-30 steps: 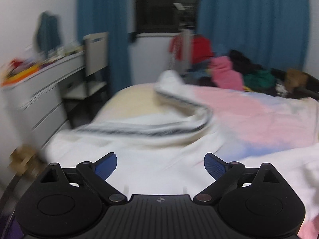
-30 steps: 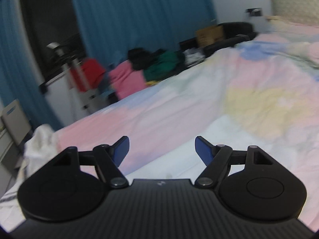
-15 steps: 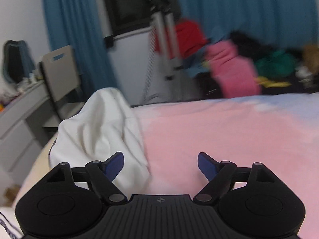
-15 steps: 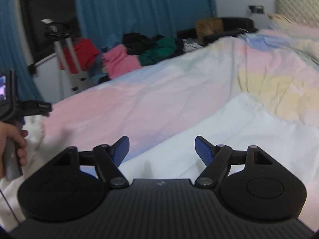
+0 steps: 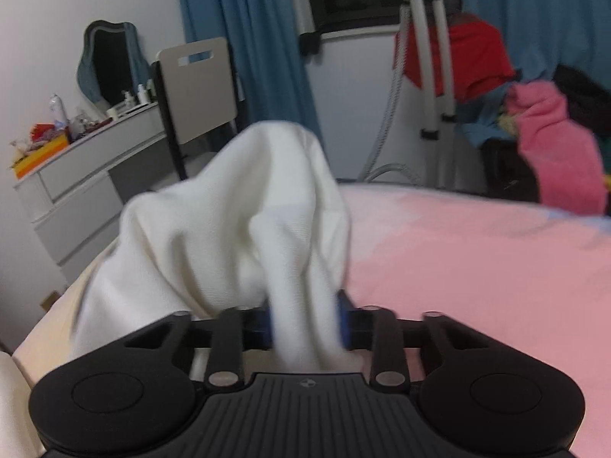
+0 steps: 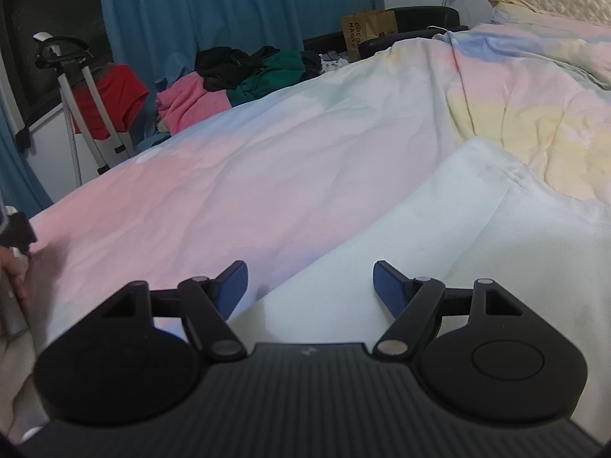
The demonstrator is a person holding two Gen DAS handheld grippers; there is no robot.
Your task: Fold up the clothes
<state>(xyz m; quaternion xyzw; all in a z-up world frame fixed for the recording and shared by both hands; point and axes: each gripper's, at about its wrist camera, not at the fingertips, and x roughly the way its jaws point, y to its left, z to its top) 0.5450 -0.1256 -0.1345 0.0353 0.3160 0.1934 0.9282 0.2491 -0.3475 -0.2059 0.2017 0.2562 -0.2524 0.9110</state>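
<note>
On bed | left gripper (image 5: 305,324) pinches white garment (image 5: 236,229) | right gripper (image 6: 310,286) (jaws apart) empty

Grey chair (image 5: 196,87) beside white dresser (image 5: 88,187); blue curtains (image 6: 229,19); brown paper bag (image 6: 366,28).

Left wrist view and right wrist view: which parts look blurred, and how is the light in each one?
Left wrist view: the white garment clamped in the left gripper is soft and smeared near the fingers, while the chair behind is sharper; light is dim and even. Right wrist view: mostly sharp, the open right gripper over white cloth on the pastel bedcover; fisheye darkens the corners.
</note>
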